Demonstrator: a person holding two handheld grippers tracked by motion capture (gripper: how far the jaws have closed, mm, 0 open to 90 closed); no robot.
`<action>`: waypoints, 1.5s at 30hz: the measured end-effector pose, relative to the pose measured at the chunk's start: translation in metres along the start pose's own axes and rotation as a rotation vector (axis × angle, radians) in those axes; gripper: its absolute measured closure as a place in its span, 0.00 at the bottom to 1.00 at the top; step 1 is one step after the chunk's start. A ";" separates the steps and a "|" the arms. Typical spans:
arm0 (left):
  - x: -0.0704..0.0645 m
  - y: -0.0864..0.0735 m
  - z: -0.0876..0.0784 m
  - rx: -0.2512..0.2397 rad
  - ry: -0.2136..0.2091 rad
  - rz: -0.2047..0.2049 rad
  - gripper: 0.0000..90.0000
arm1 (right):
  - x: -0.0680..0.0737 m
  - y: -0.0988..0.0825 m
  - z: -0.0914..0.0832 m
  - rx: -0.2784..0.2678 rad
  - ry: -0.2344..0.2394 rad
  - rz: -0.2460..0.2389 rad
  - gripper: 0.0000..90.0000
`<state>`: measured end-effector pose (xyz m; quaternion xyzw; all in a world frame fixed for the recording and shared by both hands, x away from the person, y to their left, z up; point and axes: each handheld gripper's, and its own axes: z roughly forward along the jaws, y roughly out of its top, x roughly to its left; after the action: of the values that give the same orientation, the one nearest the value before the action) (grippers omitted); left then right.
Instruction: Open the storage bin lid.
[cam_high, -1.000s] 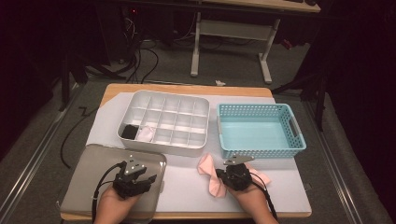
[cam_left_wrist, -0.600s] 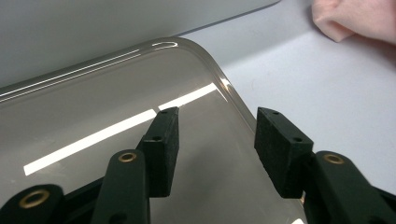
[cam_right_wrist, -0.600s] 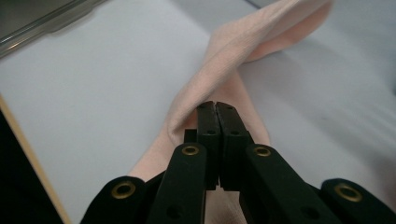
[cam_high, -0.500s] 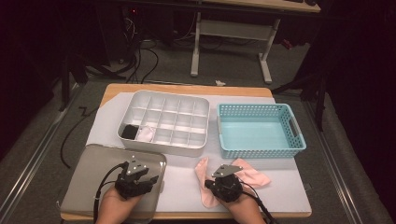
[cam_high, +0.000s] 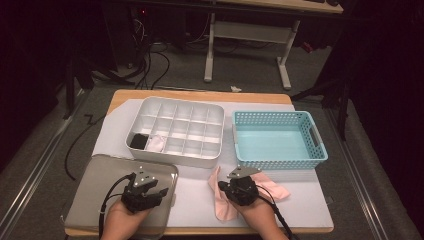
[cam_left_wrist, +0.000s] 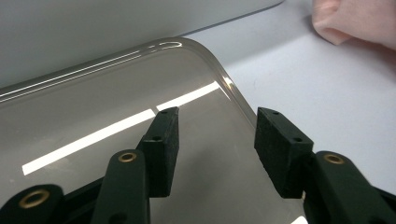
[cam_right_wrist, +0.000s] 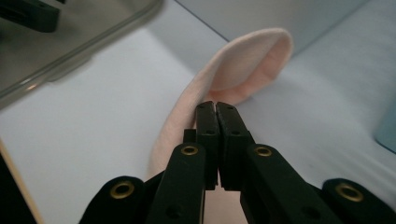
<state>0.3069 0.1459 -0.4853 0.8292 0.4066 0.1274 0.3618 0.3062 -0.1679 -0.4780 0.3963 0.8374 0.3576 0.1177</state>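
near the front edge of the table, just left of its middle, my right gripper (cam_high: 231, 188) sits over a pink sock (cam_high: 221, 200) that lies on the white mat (cam_high: 300, 200). through the right gripper view i see its jaws pressed together with only a hairline seam between them, and the sock (cam_right_wrist: 233, 74) folds up in a loop right at their tips; the fabric seems pinched there, though the pads hide the exact contact (i'd call it clenched on the cloth). part of the sock spreads out to the right of my hand, toward the teal basket (cam_high: 320, 145), which stands close behind it.

my left gripper (cam_high: 159, 191) hovers over the shiny metal tray (cam_high: 90, 190) at the front left, its jaws standing apart with nothing between them; the left gripper view shows the tray's rounded corner (cam_left_wrist: 205, 51) under them and a bit of pink cloth at the top right.

behind the tray stands a white divided organizer (cam_high: 175, 127), with something black (cam_high: 138, 141) in one front-left compartment and something pale in the next one.

i can read no brand, label or lettering on any of it.
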 end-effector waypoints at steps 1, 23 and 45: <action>0.000 0.000 0.000 0.000 0.001 0.001 0.56 | 0.004 0.001 0.001 0.003 0.015 -0.004 0.98; -0.025 0.022 0.024 -0.001 -0.015 0.068 0.56 | -0.011 -0.040 -0.029 -0.003 -0.078 0.054 0.86; -0.044 0.041 0.049 0.013 -0.081 0.089 0.56 | -0.007 -0.066 -0.033 0.012 -0.055 0.111 0.77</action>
<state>0.3273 0.0714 -0.4876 0.8533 0.3553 0.1071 0.3664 0.2564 -0.2178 -0.5006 0.4526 0.8126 0.3476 0.1184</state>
